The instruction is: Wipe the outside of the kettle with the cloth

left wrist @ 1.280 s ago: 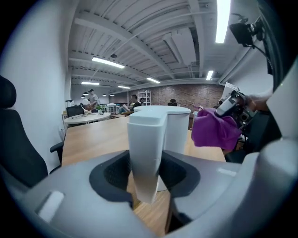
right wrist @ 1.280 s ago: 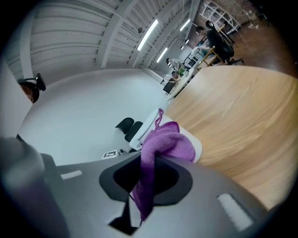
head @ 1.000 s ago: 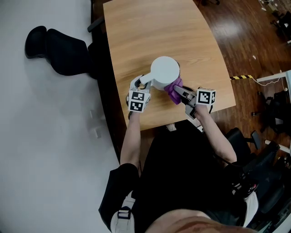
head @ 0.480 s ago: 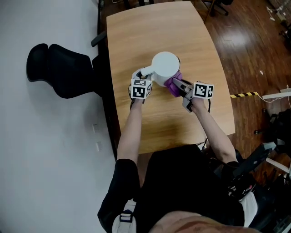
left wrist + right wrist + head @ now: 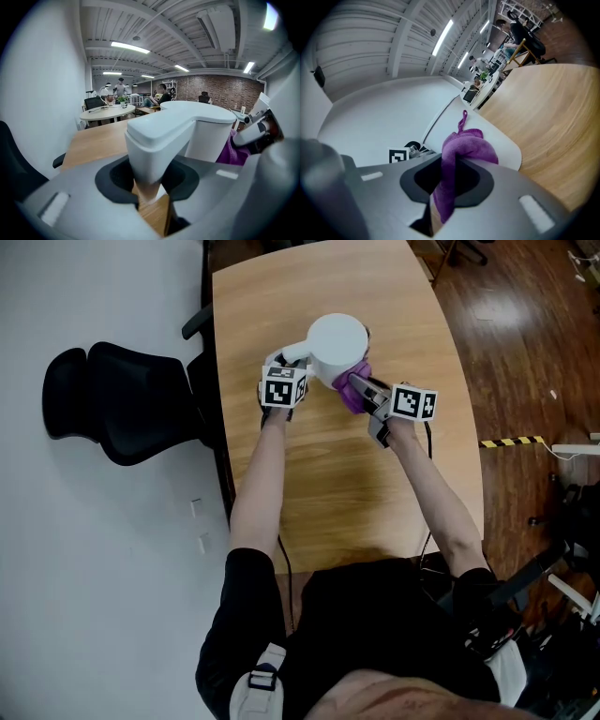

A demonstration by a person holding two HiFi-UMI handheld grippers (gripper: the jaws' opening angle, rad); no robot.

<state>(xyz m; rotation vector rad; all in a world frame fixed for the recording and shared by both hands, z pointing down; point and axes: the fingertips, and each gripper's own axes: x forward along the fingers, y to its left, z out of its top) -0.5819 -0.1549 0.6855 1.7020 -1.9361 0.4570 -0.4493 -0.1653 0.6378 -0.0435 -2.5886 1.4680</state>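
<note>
Cloth (image 5: 349, 401) partly behind R claw (image 5: 361, 388), kettle (image 5: 336, 338)

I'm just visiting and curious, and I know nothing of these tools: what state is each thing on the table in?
Kettle: upright on the table, lid shut.
Cloth: bunched against the kettle's side.
Left gripper: jaws have just been closing further, gripping the kettle handle.
Right gripper: shut on the cloth.
</note>
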